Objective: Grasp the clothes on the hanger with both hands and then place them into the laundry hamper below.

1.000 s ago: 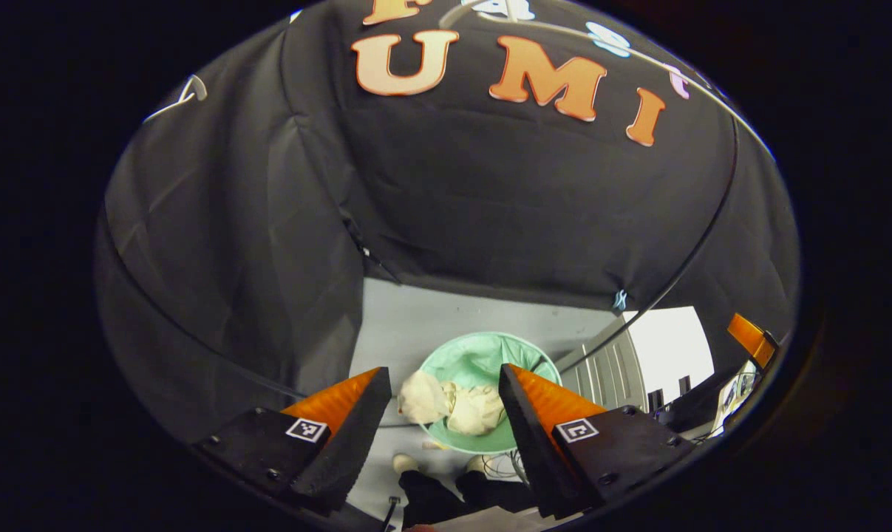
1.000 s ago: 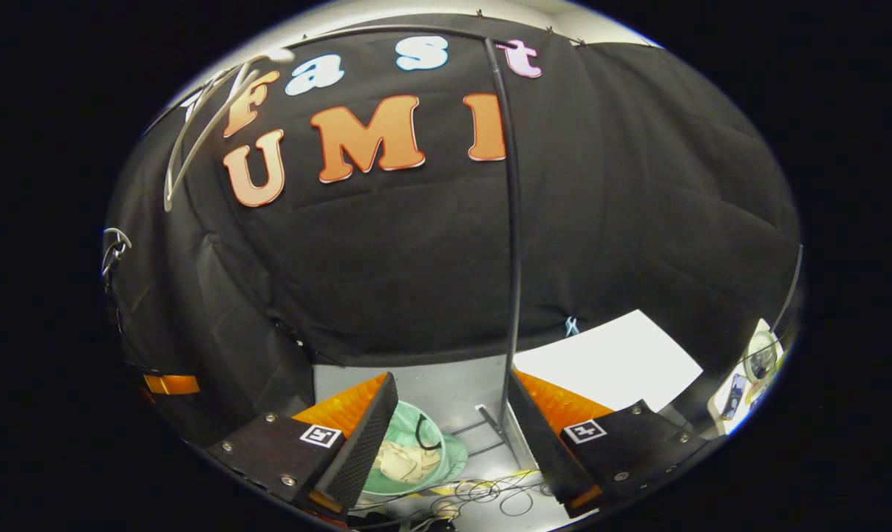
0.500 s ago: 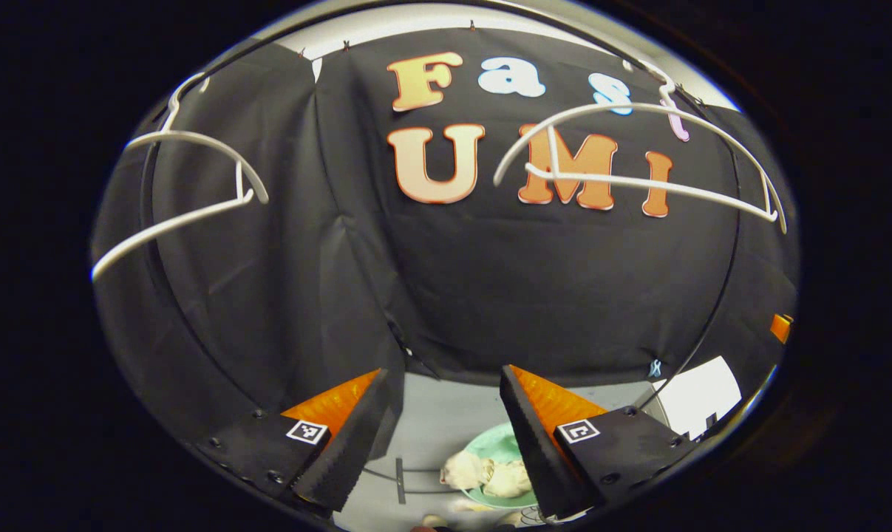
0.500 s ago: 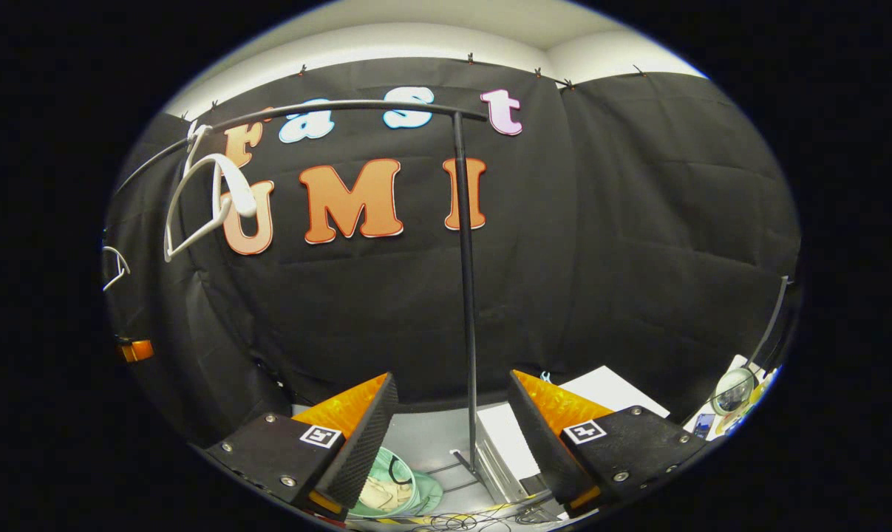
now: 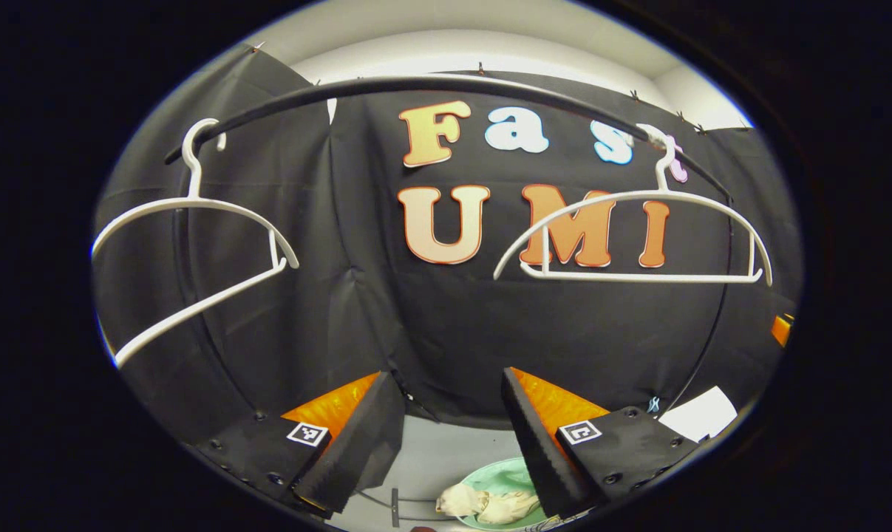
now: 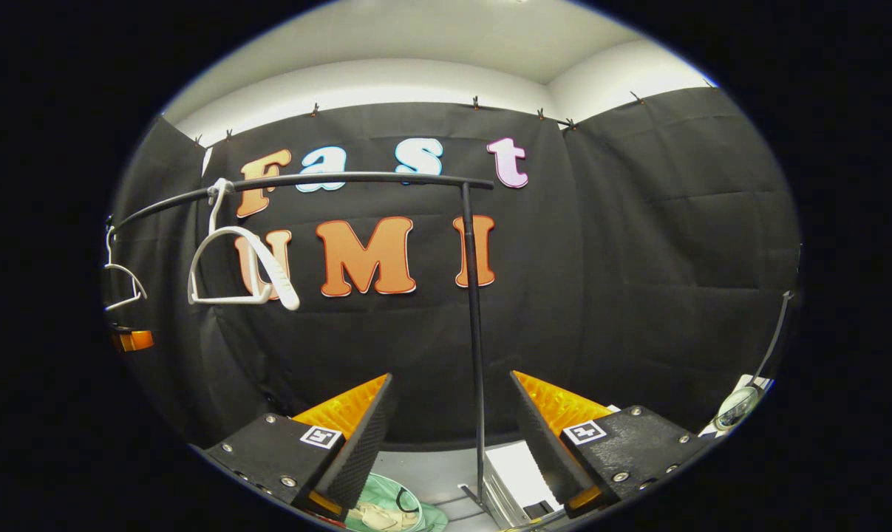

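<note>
Black rail overhead, bare hangers; clothes in hamper below; both jaws wide, empty.

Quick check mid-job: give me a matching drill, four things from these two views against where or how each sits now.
Things:
1. hangers
2. clothes
3. hamper
4. left gripper

States:
A. open, holding nothing
B. on the floor, holding the clothes
C. bare, hooked on the rail
D. bunched up inside the green tub

Pairs: 1-C, 2-D, 3-B, 4-A
</note>
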{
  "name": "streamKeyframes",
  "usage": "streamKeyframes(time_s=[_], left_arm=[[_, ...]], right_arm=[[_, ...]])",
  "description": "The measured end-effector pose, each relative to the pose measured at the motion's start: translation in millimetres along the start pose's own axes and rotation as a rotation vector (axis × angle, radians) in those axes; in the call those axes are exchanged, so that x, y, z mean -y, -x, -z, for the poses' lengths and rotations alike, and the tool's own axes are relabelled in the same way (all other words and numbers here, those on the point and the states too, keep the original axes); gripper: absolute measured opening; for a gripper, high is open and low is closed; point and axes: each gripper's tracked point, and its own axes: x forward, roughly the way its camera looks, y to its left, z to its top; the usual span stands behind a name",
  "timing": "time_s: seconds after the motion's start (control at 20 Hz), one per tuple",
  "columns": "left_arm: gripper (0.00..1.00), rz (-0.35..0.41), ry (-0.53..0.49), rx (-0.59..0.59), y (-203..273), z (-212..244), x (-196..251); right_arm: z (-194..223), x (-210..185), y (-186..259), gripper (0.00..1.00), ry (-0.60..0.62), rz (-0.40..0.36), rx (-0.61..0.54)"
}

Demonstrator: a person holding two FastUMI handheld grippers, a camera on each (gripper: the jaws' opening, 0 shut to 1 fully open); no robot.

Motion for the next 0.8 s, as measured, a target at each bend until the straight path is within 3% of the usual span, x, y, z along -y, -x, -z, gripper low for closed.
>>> streamKeyframes(time_s=[0.25, 0.3, 0.45, 0.5, 0.8], left_arm=[[0.98, -0.026, -0.002, 0.027, 3, -5, -3], [0.98, -0.027, 0.006, 0.029, 4, -5, -3], [1.0, -0.042, 0.007, 0.041, 11, -10, -7], [0.95, -0.049, 0.002, 0.047, 15, -12, -9], [0.95, -0.075, 0.005, 0.081, 33, -24, -17]], right_arm=[[-4, 6, 9, 0.93, -0.002, 0.006, 0.012], [-3, 6, 11, 1.0, 0.0, 0.007, 0.012], [-2, 7, 10, 1.0, -0.005, -0.001, 0.01], [0, 6, 10, 1.0, -0.009, -0.003, 0.008], [9, 3, 14, 1.0, -0.03, -0.019, -0.008]])
